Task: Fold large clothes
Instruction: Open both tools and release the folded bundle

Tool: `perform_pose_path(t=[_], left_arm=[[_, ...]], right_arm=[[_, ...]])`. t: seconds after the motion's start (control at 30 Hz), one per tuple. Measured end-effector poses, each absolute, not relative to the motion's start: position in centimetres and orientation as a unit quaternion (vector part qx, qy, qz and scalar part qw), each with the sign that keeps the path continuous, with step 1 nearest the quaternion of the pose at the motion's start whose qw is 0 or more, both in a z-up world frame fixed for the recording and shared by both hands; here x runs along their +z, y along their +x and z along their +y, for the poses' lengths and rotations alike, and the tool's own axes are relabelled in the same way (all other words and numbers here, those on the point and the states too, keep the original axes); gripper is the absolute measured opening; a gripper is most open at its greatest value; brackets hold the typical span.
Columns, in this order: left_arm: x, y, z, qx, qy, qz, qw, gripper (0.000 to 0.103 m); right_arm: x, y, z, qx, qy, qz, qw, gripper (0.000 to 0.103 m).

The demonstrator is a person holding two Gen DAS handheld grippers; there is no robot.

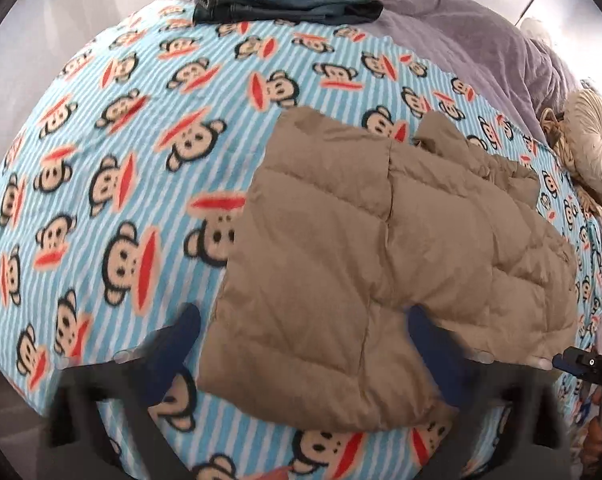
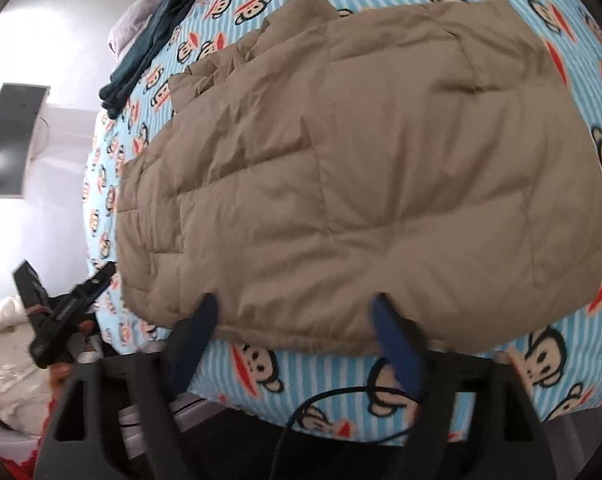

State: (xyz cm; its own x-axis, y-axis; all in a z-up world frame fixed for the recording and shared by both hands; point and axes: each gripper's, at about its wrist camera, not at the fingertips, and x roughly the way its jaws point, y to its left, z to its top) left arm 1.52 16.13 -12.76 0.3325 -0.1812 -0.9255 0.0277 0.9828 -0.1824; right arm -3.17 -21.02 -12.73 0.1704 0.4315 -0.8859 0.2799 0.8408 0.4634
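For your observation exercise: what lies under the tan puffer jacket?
The tan puffer jacket lies on a blue-striped monkey-print blanket, which shows on all sides of it. Whatever is directly beneath its folded layers is covered and cannot be seen.

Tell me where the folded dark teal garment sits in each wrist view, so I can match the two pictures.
Left wrist: the dark teal garment lies at top centre, on the far edge of the monkey-print blanket, against the grey quilt.
Right wrist: the same garment runs diagonally at upper left, beside the quilt.
Shared landmark: the tan puffer jacket in front of both grippers.
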Motion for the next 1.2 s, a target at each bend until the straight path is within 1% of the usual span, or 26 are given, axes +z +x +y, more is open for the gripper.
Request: perform_pose_path(t=[0.13, 0.2, 0.37, 0.43, 0.57, 0.73, 0.83, 1.0, 1.03, 1.07, 1.1, 1.13, 1.17, 1.2], left_arm=[[-13.5, 2.7, 15.9, -0.078, -0.059, 0.583, 0.807, 0.103], [-14.0, 3.6, 16.2, -0.086, -0.057, 0.589, 0.802, 0.103], [-15.7, 6.5, 17.3, -0.095, -0.035, 0.584, 0.806, 0.103], [-16.8, 8.2, 18.5, -0.11, -0.052, 0.593, 0.796, 0.103], [-18.6, 10.3, 20.2, -0.19, -0.113, 0.608, 0.762, 0.103], [-21.5, 11.9, 19.8, -0.282, -0.158, 0.637, 0.699, 0.103], [-23.3, 12.5, 18.4, -0.313, -0.169, 0.654, 0.667, 0.103], [-24.8, 12.9, 15.6, -0.348, -0.146, 0.664, 0.645, 0.103], [-24.9, 12.8, 15.2, -0.354, -0.141, 0.665, 0.643, 0.1], [-24.8, 12.8, 15.0, -0.361, -0.136, 0.663, 0.641, 0.079], [-24.7, 12.8, 15.0, -0.371, -0.141, 0.663, 0.635, 0.056], [-24.6, 12.7, 15.1, -0.386, -0.165, 0.665, 0.618, 0.039], [-24.4, 12.7, 15.1, -0.389, -0.177, 0.666, 0.612, 0.035], [-24.2, 12.6, 15.0, -0.389, -0.178, 0.665, 0.612, 0.032]], right_arm=[[-12.5, -1.9, -19.1, 0.047, 0.258, 0.637, 0.725, 0.084], [-12.5, -1.5, -18.5, 0.043, 0.251, 0.633, 0.731, 0.086], [-12.6, -0.3, -16.9, 0.016, 0.215, 0.626, 0.749, 0.086], [-12.9, 0.2, -16.6, 0.009, 0.207, 0.635, 0.744, 0.086], [-13.6, 1.1, -16.3, 0.017, 0.225, 0.64, 0.734, 0.086], [-14.4, 1.6, -16.4, 0.013, 0.234, 0.641, 0.731, 0.086], [-15.0, 1.8, -16.4, 0.01, 0.238, 0.642, 0.729, 0.086], [-14.9, 1.9, -16.6, 0.013, 0.239, 0.639, 0.731, 0.086], [-14.8, 1.9, -16.6, 0.014, 0.238, 0.637, 0.733, 0.086], [-14.6, 2.0, -16.6, 0.014, 0.237, 0.635, 0.735, 0.086], [-14.4, 2.0, -16.6, 0.015, 0.234, 0.631, 0.74, 0.086], [-14.2, 2.0, -16.7, 0.014, 0.231, 0.626, 0.745, 0.086], [-13.9, 2.0, -16.9, 0.013, 0.228, 0.622, 0.749, 0.086], [-13.6, 2.1, -16.9, 0.009, 0.222, 0.614, 0.758, 0.083]])
